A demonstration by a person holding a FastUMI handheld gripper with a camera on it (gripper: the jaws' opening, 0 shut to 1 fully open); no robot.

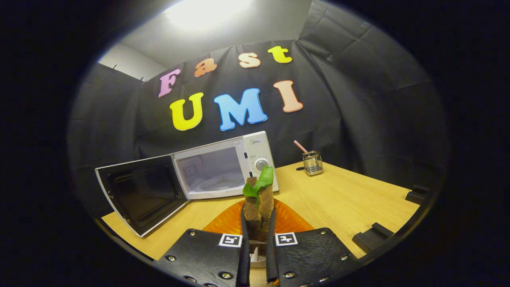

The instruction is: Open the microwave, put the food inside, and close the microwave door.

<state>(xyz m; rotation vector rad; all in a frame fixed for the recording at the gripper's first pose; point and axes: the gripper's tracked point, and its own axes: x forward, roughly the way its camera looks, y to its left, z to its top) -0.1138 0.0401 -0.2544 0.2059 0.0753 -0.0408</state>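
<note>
Your gripper (258, 223) jaws clamp the brown sandwich (259, 205) above the orange plate (293, 223); the microwave (223, 167) beyond stands open.

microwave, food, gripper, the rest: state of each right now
microwave: upright on the table, cavity empty
microwave door: swung wide open
gripper: shut on the food
food: brown block with a green leaf, clamped between the fingers, above the orange plate
wire holder: upright, pink stick inside

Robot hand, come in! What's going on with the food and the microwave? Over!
Gripper shut on brown sandwich with green leaf, above orange plate. White microwave just beyond, door swung open. Path looks clear.
</note>
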